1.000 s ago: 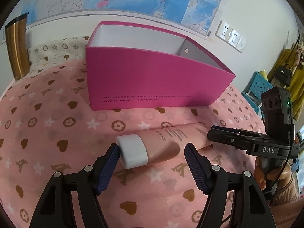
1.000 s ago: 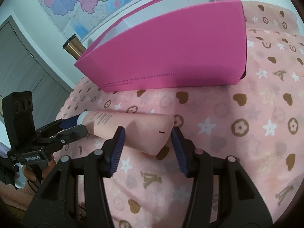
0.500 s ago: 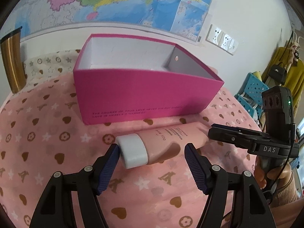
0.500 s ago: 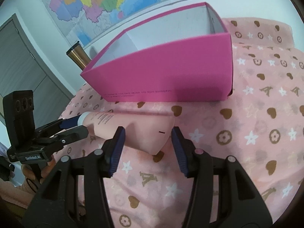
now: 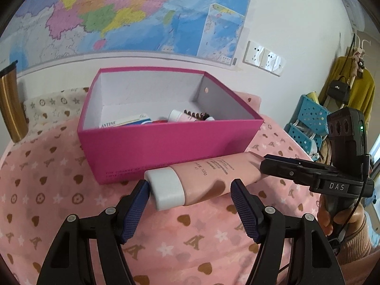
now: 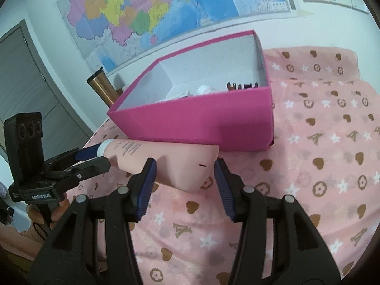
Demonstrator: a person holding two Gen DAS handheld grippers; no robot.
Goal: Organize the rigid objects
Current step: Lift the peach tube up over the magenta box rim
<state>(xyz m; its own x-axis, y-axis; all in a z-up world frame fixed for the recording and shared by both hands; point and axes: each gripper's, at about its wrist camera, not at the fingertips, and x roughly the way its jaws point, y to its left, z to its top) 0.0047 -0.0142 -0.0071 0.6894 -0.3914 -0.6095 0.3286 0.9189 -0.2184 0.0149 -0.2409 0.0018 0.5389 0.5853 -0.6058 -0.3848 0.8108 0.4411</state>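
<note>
Both grippers are black plastic frames with silver rivets and ribbed dark-blue pads. The right gripper (image 5: pixel 263 166) bears white "DAS" lettering, a black camera block with three round lenses, a green light and a thin black cable. The left gripper (image 6: pixel 95 156) reads "GenRobot.AI". A pinkish-tan knit sleeve (image 5: pixel 356 237) covers the wrist.

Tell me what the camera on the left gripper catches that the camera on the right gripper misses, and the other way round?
Only the left wrist view shows the white flat cap of the long pink plastic tube, a yellow garment hanging by the wall and blue perforated baskets. Only the right wrist view shows the tube's flat crimped tail and a grey door. Both show the open magenta cardboard box with small items inside, the pink patterned cloth, the wall map, and the tube carried between the left gripper and right gripper.
</note>
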